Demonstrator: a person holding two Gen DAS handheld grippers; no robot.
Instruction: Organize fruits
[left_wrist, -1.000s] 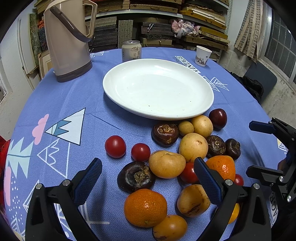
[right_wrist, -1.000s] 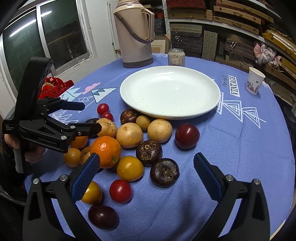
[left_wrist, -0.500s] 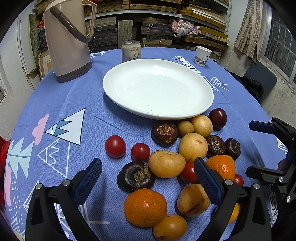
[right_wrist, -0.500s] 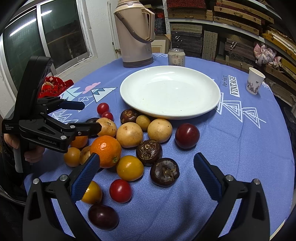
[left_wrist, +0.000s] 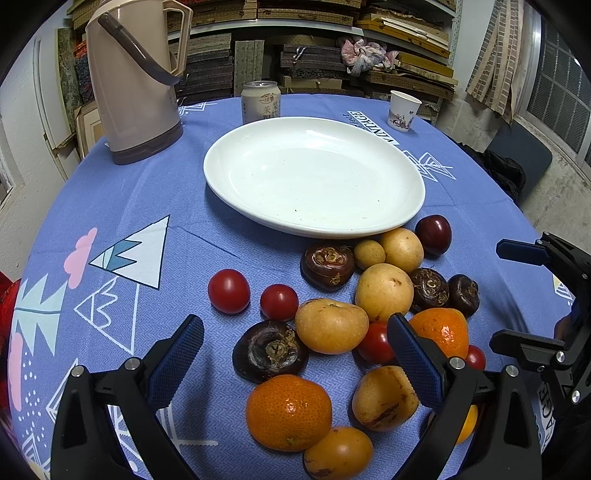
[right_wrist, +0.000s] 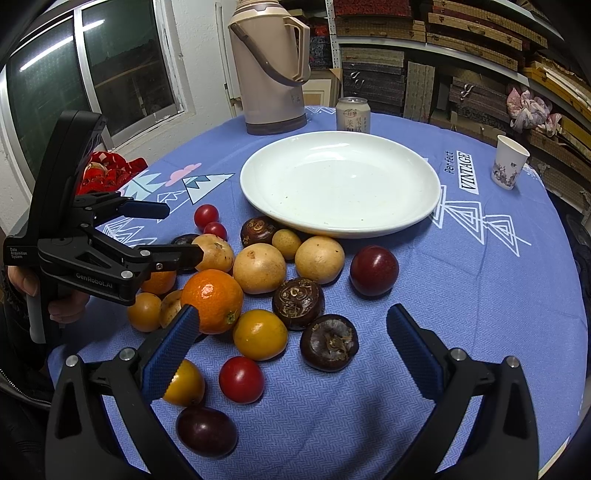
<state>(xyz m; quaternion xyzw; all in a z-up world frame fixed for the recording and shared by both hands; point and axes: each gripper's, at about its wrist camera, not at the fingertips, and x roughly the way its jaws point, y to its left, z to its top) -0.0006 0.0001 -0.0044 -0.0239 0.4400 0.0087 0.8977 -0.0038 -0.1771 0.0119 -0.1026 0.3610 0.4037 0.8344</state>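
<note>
Both grippers hover low over the near edge of the table, aimed at the white plate (left_wrist: 314, 177). The left gripper (left_wrist: 295, 354) and right gripper (right_wrist: 291, 339) gape wide, gripping nothing. The fruits (right_wrist: 258, 267) lie clustered on the blue tablecloth (right_wrist: 480, 295) just before the plate.

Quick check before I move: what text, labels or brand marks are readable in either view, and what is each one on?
"Perfect VINTAGE": printed on the blue tablecloth, beside the white plate.
"GenRobot.AI": on the left tool, on its body.
"Data Acquisition System": small print on that same tool's body.
Can: Chinese characters on the label, too small to read reliably.
Paper cup: a picture only, no legible words.
</note>
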